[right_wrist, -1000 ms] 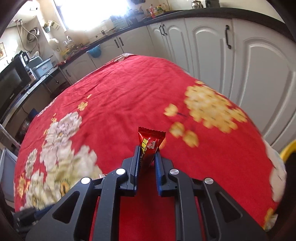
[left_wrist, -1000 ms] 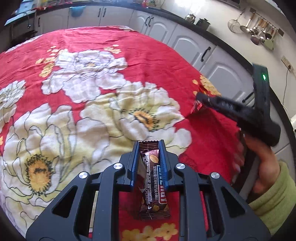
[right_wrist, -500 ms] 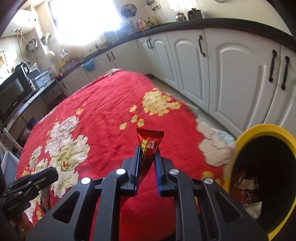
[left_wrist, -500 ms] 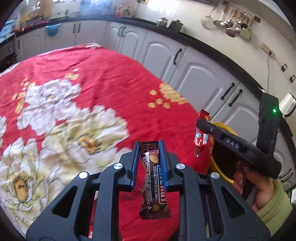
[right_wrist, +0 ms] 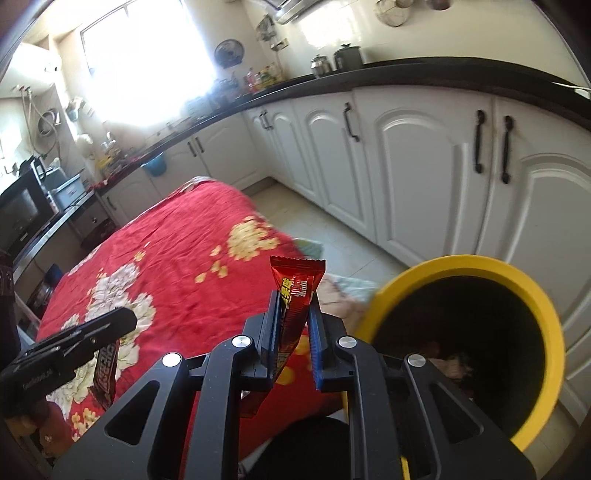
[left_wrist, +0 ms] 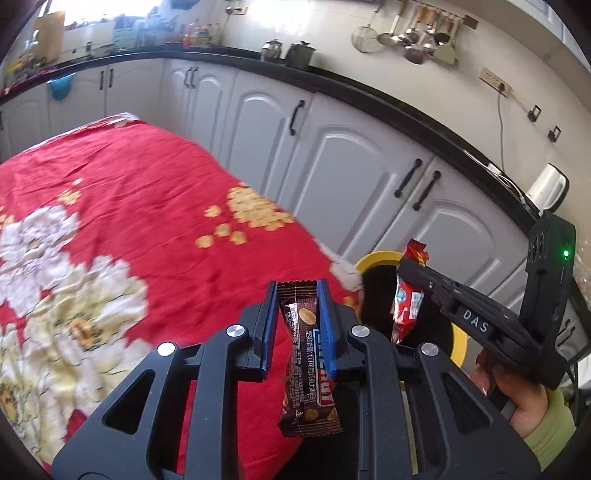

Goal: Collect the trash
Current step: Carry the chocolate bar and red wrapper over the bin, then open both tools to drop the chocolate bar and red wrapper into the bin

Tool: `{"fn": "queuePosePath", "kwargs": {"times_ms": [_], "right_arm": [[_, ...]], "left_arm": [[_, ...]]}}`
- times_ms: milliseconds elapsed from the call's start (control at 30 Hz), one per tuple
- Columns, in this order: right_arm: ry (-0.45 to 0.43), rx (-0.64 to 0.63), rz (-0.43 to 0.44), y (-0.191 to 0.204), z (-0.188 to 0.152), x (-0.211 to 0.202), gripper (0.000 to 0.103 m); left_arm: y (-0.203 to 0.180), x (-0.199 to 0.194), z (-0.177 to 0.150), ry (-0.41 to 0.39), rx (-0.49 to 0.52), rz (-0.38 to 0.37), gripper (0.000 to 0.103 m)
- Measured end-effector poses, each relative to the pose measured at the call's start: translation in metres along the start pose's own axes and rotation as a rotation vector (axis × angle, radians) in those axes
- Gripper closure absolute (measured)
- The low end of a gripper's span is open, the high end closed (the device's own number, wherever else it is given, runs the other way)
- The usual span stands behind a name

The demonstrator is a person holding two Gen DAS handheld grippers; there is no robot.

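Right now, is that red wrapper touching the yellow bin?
Apart. In the right wrist view the red wrapper sits clamped in the right gripper, with tablecloth visible between it and the yellow bin.

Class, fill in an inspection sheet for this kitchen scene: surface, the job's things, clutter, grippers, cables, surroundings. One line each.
Surface: red floral cloth over a table, nothing lying on the visible part.
Job's things: brown wrapper and red wrapper, both held off the cloth; yellow-rimmed bin beside the table's end, trash already inside.
Clutter: nothing seen on the cloth.
Grippers: left gripper jaws closed on the brown wrapper; right gripper jaws closed on the red wrapper, beside the bin's mouth.
Cables: one cord hanging from a wall socket down to the counter.
Surroundings: white cabinets under a black counter; hanging utensils; bright window.
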State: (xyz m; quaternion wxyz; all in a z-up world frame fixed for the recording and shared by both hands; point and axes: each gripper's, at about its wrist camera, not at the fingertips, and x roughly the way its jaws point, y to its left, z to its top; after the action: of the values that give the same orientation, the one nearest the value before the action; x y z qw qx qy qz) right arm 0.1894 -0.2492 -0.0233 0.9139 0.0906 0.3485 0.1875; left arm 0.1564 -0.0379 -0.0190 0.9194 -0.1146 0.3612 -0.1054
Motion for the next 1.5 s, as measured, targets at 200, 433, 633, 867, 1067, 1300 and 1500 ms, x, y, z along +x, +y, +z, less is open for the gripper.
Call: {"fn": "queuePosePath", "kwargs": {"times_ms": [200, 433, 633, 867, 1067, 1300, 1500], "right_arm": [[-0.023, 0.028, -0.052, -0.031, -0.005, -0.018, 0.089], [-0.042, 0.077, -0.112, -0.070, -0.011, -0.032, 0.089], [-0.044, 0.124, -0.161, -0.101, -0.018, -0.037, 0.089], [-0.033, 0.178, -0.196, -0.132, -0.029, -0.037, 0.089], [-0.017, 0.209, -0.217, -0.150, -0.038, -0.033, 0.087], [-0.001, 0.243, -0.227, -0.166, -0.048, -0.030, 0.075], [-0.024, 0.273, -0.231, -0.170, -0.050, -0.043, 0.055]], "left_arm": [[-0.033, 0.019, 0.006, 0.008, 0.035, -0.040, 0.088], [-0.067, 0.045, 0.009, 0.020, 0.069, -0.080, 0.088], [-0.096, 0.075, 0.008, 0.046, 0.102, -0.109, 0.088], [-0.117, 0.106, 0.001, 0.093, 0.139, -0.127, 0.088], [-0.131, 0.127, -0.006, 0.130, 0.164, -0.134, 0.088], [-0.139, 0.151, -0.013, 0.185, 0.194, -0.135, 0.076], [-0.133, 0.151, -0.015, 0.194, 0.205, -0.115, 0.045]]}}
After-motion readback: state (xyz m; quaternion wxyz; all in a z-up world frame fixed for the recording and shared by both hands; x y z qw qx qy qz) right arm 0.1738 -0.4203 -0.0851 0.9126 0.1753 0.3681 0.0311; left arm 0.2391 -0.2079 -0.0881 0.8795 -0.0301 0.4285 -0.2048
